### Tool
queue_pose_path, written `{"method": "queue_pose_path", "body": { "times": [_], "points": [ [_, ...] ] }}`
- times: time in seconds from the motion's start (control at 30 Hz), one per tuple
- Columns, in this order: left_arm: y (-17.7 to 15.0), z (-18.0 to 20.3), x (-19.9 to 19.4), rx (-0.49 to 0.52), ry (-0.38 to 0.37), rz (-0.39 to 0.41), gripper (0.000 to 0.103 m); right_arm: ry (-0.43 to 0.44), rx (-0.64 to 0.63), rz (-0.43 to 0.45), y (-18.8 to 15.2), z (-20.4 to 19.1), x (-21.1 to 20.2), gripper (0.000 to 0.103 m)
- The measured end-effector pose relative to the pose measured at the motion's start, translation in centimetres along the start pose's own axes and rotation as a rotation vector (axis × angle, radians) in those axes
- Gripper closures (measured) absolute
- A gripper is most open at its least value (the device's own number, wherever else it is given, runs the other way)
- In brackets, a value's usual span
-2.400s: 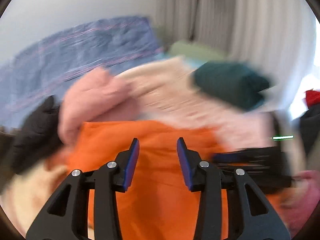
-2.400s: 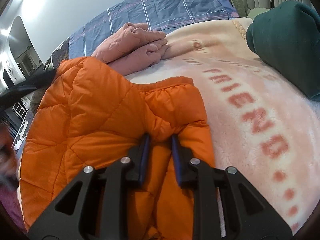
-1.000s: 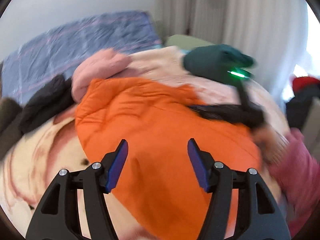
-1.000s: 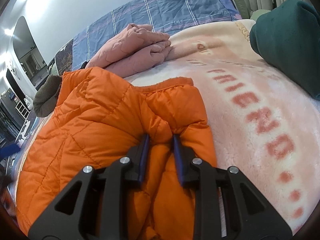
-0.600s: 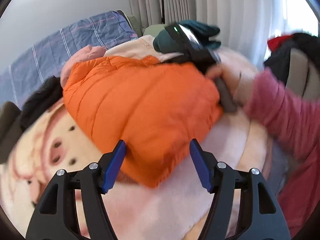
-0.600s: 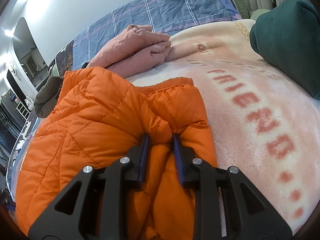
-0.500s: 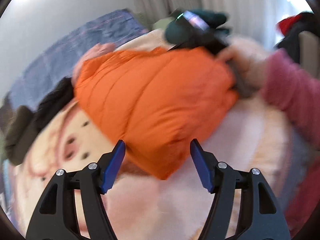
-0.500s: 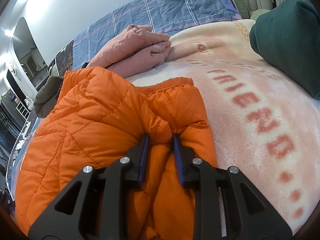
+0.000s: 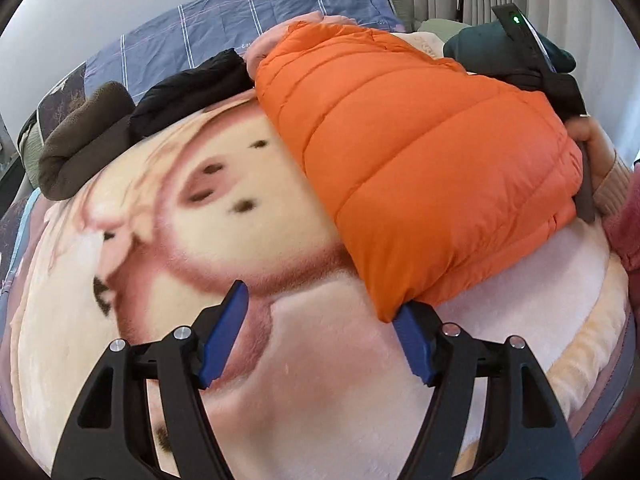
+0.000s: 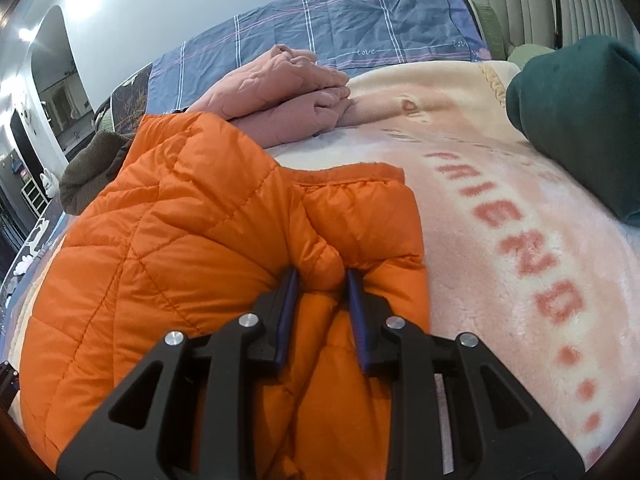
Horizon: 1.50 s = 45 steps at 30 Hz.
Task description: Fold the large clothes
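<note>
A: Jacket first. Where is it?

B: An orange puffer jacket [image 9: 420,152] lies bunched up on a fluffy pink blanket [image 9: 192,208] with a cartoon face on it. Its near corner hangs right over one blue pad of the left gripper [image 9: 320,332].

A: Is that gripper holding it?

B: No. Its jaws are wide and opening, with only blanket between them. The right pad's tip is hidden under the jacket corner.

A: What's on the left side?

B: A brown fuzzy thing [image 9: 80,140] and a black garment [image 9: 192,84], both bunched. I can't tell what clothes they are. A blue checked sheet [image 9: 240,24] lies behind.

A: And the other gripper?

B: The right gripper [image 10: 322,280] pinches a puffy fold of the jacket between its closed-in pads. From the left camera it is mostly hidden behind the jacket; only a hand [image 9: 596,148] and a pink sleeve [image 9: 628,220] show.

A: Anything further right?

B: A folded pink quilted garment [image 10: 288,92], then a dark green bundle [image 10: 580,120], cut off by the picture's edge.
</note>
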State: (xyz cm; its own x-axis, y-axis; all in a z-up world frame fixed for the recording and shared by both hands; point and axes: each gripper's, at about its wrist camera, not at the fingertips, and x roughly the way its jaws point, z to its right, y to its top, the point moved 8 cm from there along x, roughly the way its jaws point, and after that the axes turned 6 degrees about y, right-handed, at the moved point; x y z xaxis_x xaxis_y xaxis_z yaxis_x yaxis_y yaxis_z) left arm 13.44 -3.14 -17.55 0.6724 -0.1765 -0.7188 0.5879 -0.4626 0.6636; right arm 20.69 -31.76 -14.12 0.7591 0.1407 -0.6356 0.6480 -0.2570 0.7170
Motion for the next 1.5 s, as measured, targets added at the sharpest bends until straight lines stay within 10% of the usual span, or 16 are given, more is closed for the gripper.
{"method": "queue_pose_path", "body": {
  "times": [0.1, 0.2, 0.37, 0.47, 0.8, 0.93, 1.07, 1.27, 1.5],
  "points": [
    [0.2, 0.7, -1.4, 0.050, -0.016, 0.029, 0.043, 0.008, 0.016, -0.003, 0.0, -0.1, 0.0, 0.077],
    [1.4, 1.3, -4.0, 0.018, -0.194, 0.047, 0.065, 0.006, 0.019, -0.003, 0.0, -0.1, 0.0, 0.077],
    [7.9, 1.6, -6.7, 0.001, -0.272, 0.236, 0.068, 0.005, 0.018, -0.001, 0.1, 0.0, 0.0, 0.077],
    [8.7, 4.3, -2.9, 0.024, -0.343, 0.140, 0.068, 0.009, 0.021, 0.000, 0.1, 0.1, 0.0, 0.077],
    [6.4, 6.8, 1.7, 0.213, -0.178, 0.122, 0.066, 0.010, 0.016, 0.007, 0.1, 0.1, -0.1, 0.075],
    [9.1, 5.4, 0.1, 0.129, -0.243, 0.127, 0.065, 0.010, 0.023, 0.007, 0.1, 0.3, -0.1, 0.075],
    [15.0, 3.2, -0.2, 0.113, -0.152, 0.234, 0.059, 0.010, 0.021, 0.007, 0.2, 0.3, -0.1, 0.075],
    [23.5, -0.1, 6.5, -0.092, -0.169, 0.131, 0.059, 0.013, 0.023, 0.007, 0.1, 0.3, -0.2, 0.075],
    [22.1, 1.1, 16.2, -0.064, -0.121, -0.029, 0.053, 0.014, 0.046, 0.008, 0.2, 0.6, -0.1, 0.075]
  ]
}}
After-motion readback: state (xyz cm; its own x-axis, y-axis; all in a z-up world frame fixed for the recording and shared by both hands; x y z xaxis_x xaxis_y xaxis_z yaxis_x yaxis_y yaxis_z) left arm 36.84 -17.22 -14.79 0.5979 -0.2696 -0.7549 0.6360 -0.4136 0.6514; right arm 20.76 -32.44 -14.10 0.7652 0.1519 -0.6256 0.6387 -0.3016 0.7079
